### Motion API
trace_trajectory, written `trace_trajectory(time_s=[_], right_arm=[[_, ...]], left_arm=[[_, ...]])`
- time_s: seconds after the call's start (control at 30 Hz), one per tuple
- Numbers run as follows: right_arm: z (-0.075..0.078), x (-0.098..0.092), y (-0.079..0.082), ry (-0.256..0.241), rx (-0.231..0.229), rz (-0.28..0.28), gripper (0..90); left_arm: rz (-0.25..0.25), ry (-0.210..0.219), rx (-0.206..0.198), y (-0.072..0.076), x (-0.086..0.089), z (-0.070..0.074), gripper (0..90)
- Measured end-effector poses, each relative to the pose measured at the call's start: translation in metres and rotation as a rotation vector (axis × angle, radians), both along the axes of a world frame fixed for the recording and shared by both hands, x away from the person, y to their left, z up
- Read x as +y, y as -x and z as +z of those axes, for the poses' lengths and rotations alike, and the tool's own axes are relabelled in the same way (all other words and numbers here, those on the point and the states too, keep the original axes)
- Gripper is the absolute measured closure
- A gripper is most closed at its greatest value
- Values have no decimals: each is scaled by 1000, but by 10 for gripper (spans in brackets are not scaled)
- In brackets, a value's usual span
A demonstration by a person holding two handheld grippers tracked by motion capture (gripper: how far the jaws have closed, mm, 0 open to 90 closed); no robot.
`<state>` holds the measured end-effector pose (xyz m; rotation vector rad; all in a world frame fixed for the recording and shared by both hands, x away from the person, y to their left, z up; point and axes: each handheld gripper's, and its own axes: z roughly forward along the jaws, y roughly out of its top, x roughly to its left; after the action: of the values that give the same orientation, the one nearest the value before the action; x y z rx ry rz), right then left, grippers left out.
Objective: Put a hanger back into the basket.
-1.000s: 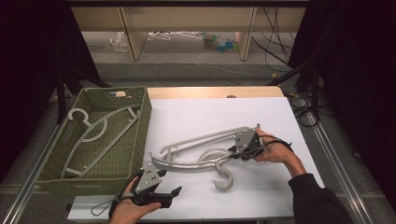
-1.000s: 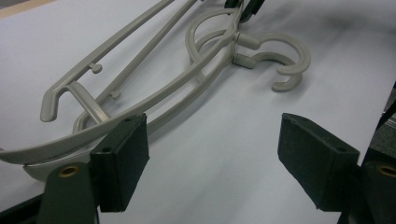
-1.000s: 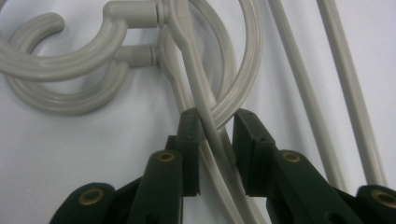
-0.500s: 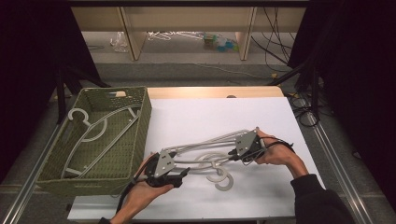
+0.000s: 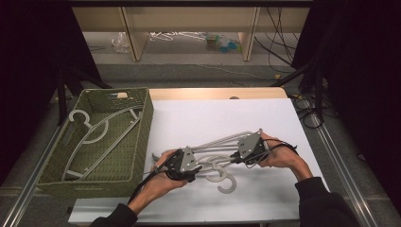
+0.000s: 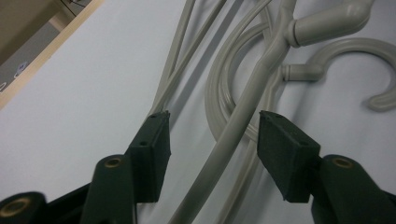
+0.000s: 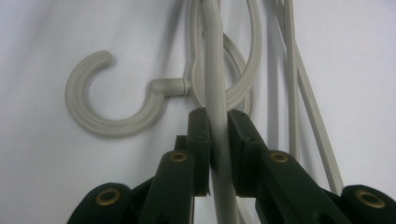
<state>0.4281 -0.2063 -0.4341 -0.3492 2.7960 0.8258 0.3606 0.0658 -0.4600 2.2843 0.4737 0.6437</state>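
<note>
White worktop under dim light, green wicker basket point(image 5: 142, 137) off its left edge with one grey hanger point(image 5: 101, 135) already inside. Two or more tangled hangers point(image 5: 218, 161) near the front edge, not yet moved. Right gripper point(image 7: 217, 135) clamped on a hanger arm; left gripper point(image 6: 212, 135) spread wide astride another arm (no contact yet). No brand, label or writing legible anywhere.

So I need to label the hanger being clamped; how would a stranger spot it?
On the white tabletop, right of the green woven basket, lies a tangle of pale grey plastic hangers. The one meant is the hanger whose arm is pinched in the right gripper and also runs between the open left gripper.
</note>
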Motion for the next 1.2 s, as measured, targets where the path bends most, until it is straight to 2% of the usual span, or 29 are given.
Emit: trace_trajectory(time_s=[0.03,0.1,0.17,0.3,0.33,0.37,0.43,0.53,0.63,0.67,0.7,0.73,0.77,0.8,0.9,0.97,1.0,1.03,1.07,1.1,1.13,1.2], right_arm=[[0,0,0,4,-11,4,808],[0,0,0,3,0,-1,809],[1,1,0,-6,-6,10,810],[2,1,0,-8,-6,10,811],[1,2,1,-10,4,5,811],[1,2,1,-8,-1,9,811],[2,2,1,-10,2,8,811],[5,1,0,-23,0,5,812],[9,-1,0,-59,1,-16,806],[9,-1,0,-59,1,-16,806],[12,0,0,-64,-8,-16,802],[13,0,0,-73,-14,-21,795],[14,0,-1,-103,-22,-27,781],[15,-1,-2,-114,-26,-51,764],[20,-4,-3,-149,-25,-95,721],[28,-6,-1,-191,-11,-137,667],[33,-7,-2,-215,-26,-177,617],[35,-8,-2,-226,-28,-191,592],[38,-8,-2,-247,-30,-219,547],[38,-8,-2,-247,-30,-219,547],[41,-7,-1,-300,-7,-267,480],[45,-6,-1,-330,-8,-301,437]], left_arm=[[-3,-10,6,-1,0,1,479],[-12,-12,1,-3,-2,0,489],[-40,-48,-8,-4,-5,-1,537],[-71,-64,-15,-5,-9,-2,574],[-91,-83,-21,-5,-12,-1,618],[-91,-83,-21,-5,-12,-1,638],[-110,-119,-47,-5,-15,3,662],[-114,-127,-60,-5,-14,6,689],[-137,-145,-96,-5,-11,15,719],[-137,-145,-96,-5,-11,15,722],[-165,-165,-116,-5,-10,21,731],[-173,-160,-121,-5,-9,23,737],[-175,-143,-112,-5,-9,24,748],[-190,-128,-115,-4,-9,26,760],[-189,-131,-121,-2,-9,33,776],[-172,-103,-105,-2,-9,39,784],[-152,-89,-93,-3,-7,45,787],[-152,-89,-93,-3,-7,45,788],[-137,-65,-75,-5,-4,51,789],[-137,-65,-75,-5,-4,51,789],[-134,-47,-73,-5,-3,53,788],[-120,-52,-64,-7,0,58,789]])
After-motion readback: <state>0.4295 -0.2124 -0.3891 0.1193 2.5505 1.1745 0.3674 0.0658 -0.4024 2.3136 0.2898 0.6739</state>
